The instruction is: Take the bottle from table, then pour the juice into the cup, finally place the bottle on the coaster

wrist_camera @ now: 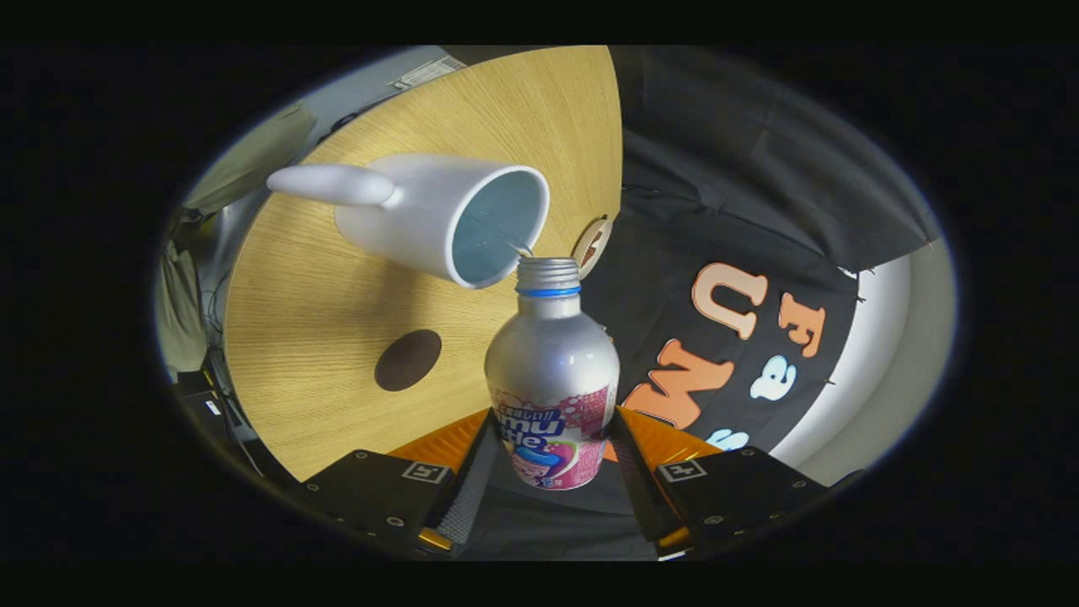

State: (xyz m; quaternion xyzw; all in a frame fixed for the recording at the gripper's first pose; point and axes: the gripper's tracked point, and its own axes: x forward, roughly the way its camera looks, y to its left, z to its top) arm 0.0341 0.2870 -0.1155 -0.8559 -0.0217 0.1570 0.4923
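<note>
My gripper (552,447) is shut on the silver bottle (552,362), both fingers pressing on its pink and blue label. The whole view is rolled sideways, so the bottle is tipped over. Its open threaded neck (547,274) with a blue ring meets the rim of the white cup (442,215), which stands on the wooden table (320,337) just beyond the bottle. The cup's pale blue inside faces me and its handle (333,184) points away from the bottle. A dark brown round coaster (408,360) lies on the table beside the bottle, apart from the cup.
A small round tan and brown disc (592,244) lies at the table's edge right behind the bottle neck. The booth's black cloth wall (742,211) hangs past that edge. Grey fabric (253,160) and dark gear (211,396) sit off the table's other sides.
</note>
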